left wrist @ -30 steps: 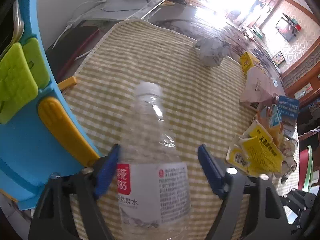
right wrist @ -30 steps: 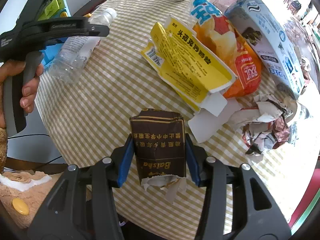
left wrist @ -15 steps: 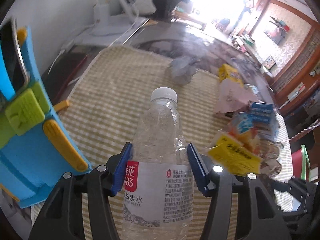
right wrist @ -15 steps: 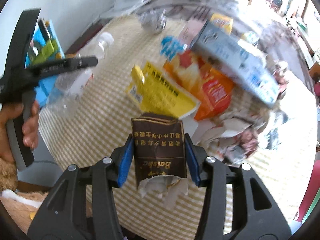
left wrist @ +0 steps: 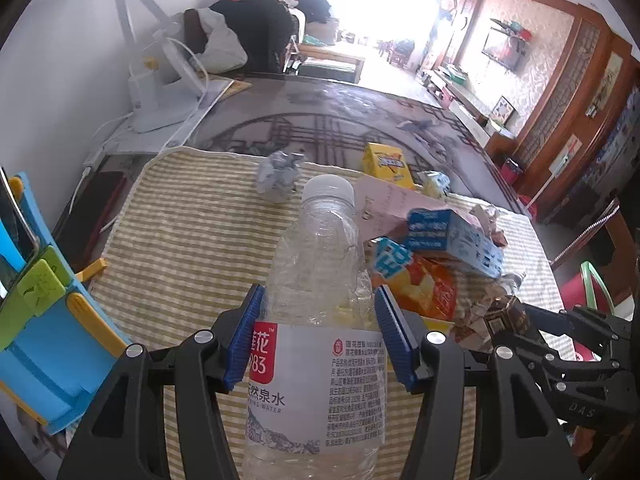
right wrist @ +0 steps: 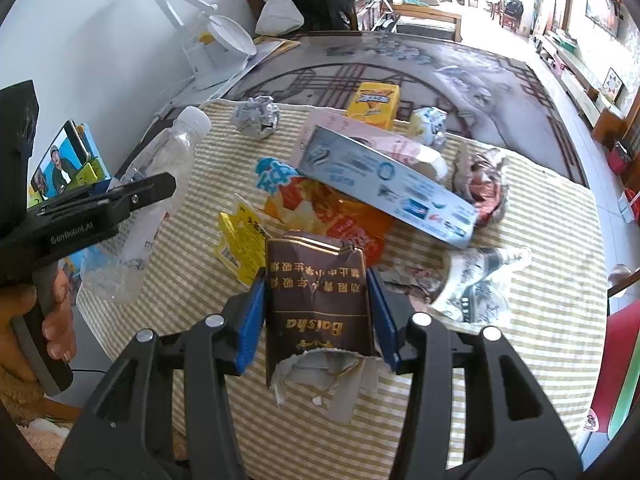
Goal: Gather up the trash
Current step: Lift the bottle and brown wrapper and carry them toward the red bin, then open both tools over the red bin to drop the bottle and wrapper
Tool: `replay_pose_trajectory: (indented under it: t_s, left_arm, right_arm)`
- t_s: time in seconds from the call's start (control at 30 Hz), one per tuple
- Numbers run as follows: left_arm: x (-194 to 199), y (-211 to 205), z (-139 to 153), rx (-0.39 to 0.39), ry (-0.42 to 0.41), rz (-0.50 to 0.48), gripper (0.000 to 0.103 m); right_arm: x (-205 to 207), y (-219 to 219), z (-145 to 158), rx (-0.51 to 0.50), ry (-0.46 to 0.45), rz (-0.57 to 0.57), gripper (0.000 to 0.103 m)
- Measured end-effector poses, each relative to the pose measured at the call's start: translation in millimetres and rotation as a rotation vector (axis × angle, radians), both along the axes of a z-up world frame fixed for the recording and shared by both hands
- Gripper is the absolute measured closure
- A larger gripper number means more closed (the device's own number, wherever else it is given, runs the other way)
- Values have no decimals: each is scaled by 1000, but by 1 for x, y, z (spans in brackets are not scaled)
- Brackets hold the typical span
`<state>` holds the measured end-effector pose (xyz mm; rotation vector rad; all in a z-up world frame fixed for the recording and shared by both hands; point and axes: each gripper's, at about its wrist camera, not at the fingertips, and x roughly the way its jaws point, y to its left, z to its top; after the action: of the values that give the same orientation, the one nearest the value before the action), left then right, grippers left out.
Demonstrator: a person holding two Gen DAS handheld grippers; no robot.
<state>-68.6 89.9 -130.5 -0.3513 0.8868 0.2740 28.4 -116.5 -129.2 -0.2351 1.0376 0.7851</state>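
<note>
My left gripper (left wrist: 320, 336) is shut on a clear empty water bottle (left wrist: 316, 344) with a white cap and red-and-white label, held above the checked mat (left wrist: 192, 232). The bottle also shows in the right wrist view (right wrist: 148, 208), held by the left gripper (right wrist: 112, 204). My right gripper (right wrist: 318, 312) is shut on a torn brown cigarette pack (right wrist: 318, 300), lifted over the mat; it shows in the left wrist view (left wrist: 506, 316). Trash lies on the mat: a blue toothpaste box (right wrist: 384, 184), an orange chip bag (right wrist: 332, 216), a yellow wrapper (right wrist: 240, 240), a foil ball (right wrist: 256, 116).
A yellow carton (right wrist: 374, 102) and crumpled papers (right wrist: 480, 280) lie toward the mat's far and right sides. A blue and green stand with a phone (left wrist: 32, 280) is at the left edge. A white lamp base (left wrist: 156, 100) and cables sit at the table's far left.
The left gripper closed on the water bottle and lifted it off the mat. The right gripper, still holding the cigarette pack, rose and tilted up, showing more of the far table.
</note>
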Motion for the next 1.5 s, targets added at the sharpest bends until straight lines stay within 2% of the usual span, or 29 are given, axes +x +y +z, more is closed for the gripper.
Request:
replay_pose_trajectory:
  t_s: [0.4,0.7,1.07,1.5]
  left_arm:
    - [21,-56,18,30,-12,-24,49]
    - [49,-123,32,43,-32,-80,49]
    - [89,-221,39,52,-31,-237,49]
    - [141,-340,49,18,-60,-532,49]
  right_arm:
    - [22,-51,13,54,-18,-22,56]
    - [55,-126,26,81,-47,-101,56]
    - [85,-241,29,90,-61,-285,56]
    - [104,-393,24,63,-97,-609,56]
